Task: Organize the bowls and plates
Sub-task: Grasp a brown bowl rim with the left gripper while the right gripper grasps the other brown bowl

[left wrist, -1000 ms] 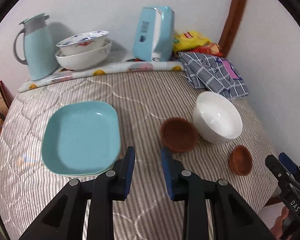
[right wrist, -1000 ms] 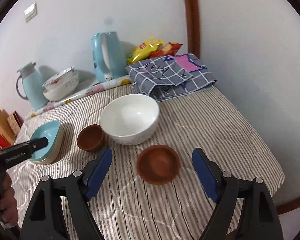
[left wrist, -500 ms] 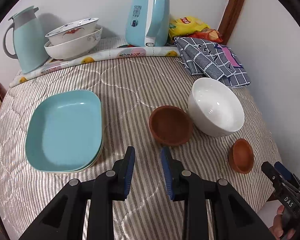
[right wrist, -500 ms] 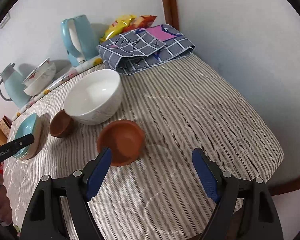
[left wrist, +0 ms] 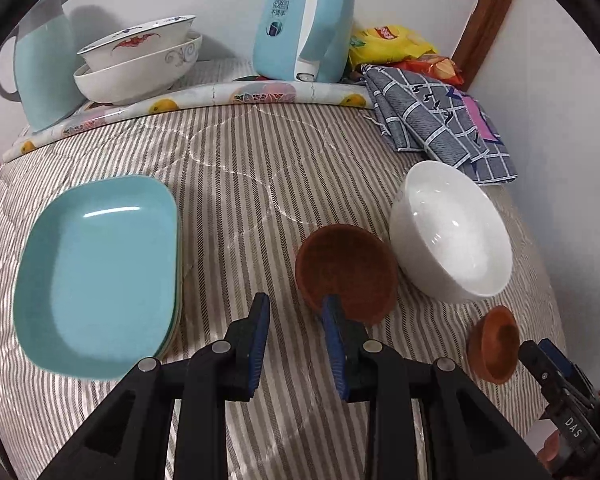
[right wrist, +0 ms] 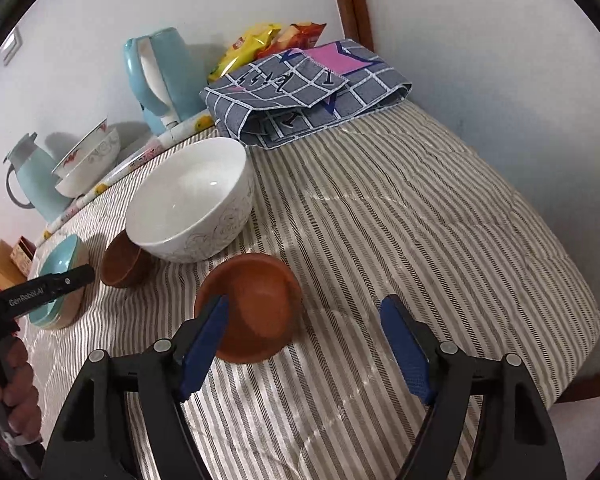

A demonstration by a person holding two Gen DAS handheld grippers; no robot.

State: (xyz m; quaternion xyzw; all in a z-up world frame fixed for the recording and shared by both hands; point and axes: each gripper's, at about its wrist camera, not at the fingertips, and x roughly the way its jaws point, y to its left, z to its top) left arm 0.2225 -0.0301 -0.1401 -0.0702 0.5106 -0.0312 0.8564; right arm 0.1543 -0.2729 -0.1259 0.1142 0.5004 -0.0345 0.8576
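- Two brown bowls, a white bowl point(left wrist: 452, 232) and stacked teal plates point(left wrist: 95, 268) lie on a striped cloth point(left wrist: 235, 168).
- Larger brown bowl point(left wrist: 346, 272): sits between the plates and the white bowl, just beside the white bowl.
- Smaller brown bowl point(right wrist: 249, 306): sits in front of the white bowl, near the cloth's edge.
- Left gripper point(left wrist: 295, 320): jaws are narrowly parted and grip nothing. The right finger overlaps the near rim of the larger brown bowl; whether it touches cannot be told. The left finger stands over bare cloth between that bowl and the plates.
- Right gripper point(right wrist: 308, 328): jaws are wide and closing. The left finger overlaps the left rim of the smaller brown bowl; the right finger stands over bare cloth, apart from the bowl. The pads do not press the bowl.
- Left view only: the plates' full top face and the interior of the larger brown bowl.
- Right view only: the faint pattern on the white bowl's outer wall, the edge-on plate stack, and the hand point(right wrist: 15, 380) holding the left gripper.
- Background, both views: a teal jug point(left wrist: 43, 76), two stacked patterned bowls point(left wrist: 139, 68), a teal kettle point(left wrist: 308, 20), snack bags point(left wrist: 396, 46) and a folded checked cloth point(left wrist: 436, 116) along the wall.
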